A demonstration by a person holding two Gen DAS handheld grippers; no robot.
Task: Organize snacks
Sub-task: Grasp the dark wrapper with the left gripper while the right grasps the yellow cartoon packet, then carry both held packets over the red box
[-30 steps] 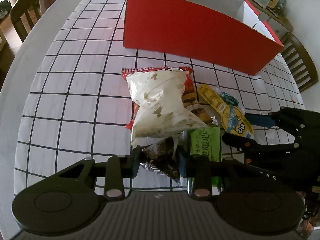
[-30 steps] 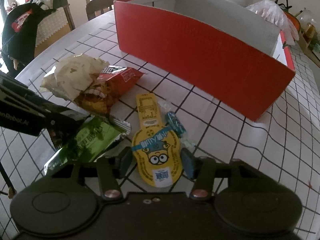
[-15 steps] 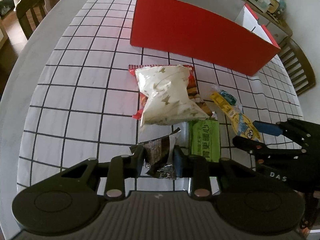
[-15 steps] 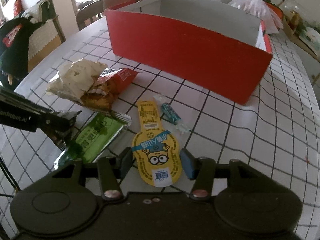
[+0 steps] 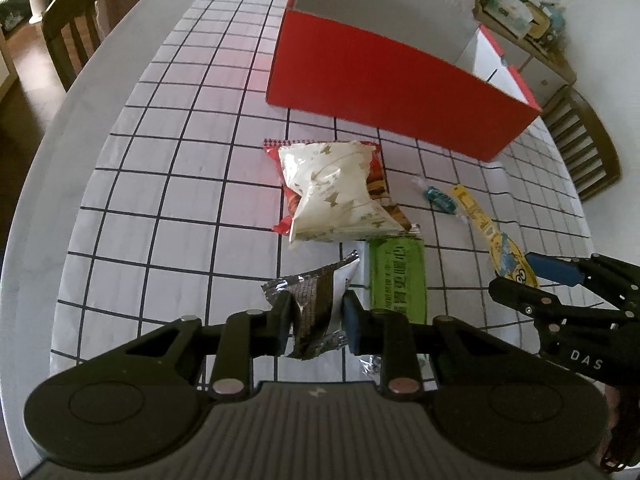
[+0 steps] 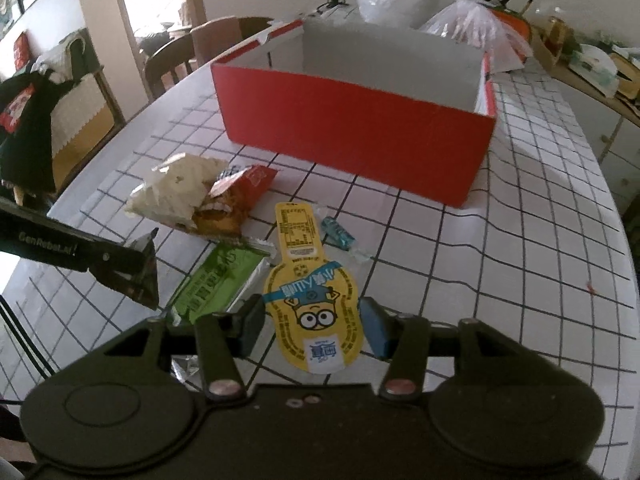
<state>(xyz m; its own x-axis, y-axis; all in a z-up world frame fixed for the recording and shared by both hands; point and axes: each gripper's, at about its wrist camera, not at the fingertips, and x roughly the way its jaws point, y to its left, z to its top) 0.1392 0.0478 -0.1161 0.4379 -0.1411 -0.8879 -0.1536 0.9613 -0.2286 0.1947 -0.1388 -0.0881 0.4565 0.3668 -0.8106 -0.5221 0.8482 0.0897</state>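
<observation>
My left gripper (image 5: pixel 316 316) is shut on a dark foil snack packet (image 5: pixel 316 308) and holds it above the checked tablecloth. My right gripper (image 6: pixel 312 320) is shut on the round end of a yellow cartoon-face snack pack (image 6: pixel 312 300), lifted off the table; the gripper also shows in the left wrist view (image 5: pixel 532 276). On the cloth lie a white bag (image 5: pixel 332 192) over a red chip bag (image 6: pixel 248 184), a green packet (image 5: pixel 396 276) and a small blue candy (image 6: pixel 340 236). An open red box (image 5: pixel 384 84) stands behind them.
Wooden chairs stand at the table's left (image 5: pixel 68 36) and right (image 5: pixel 580 140) sides. Clear plastic bags (image 6: pixel 460 12) sit behind the box. A cluttered sideboard (image 6: pixel 592 68) runs along the right wall.
Both grippers have risen and pulled back from the pile. The left has lifted the dark foil packet clear of the white bag; the right has lifted the yellow pack.
</observation>
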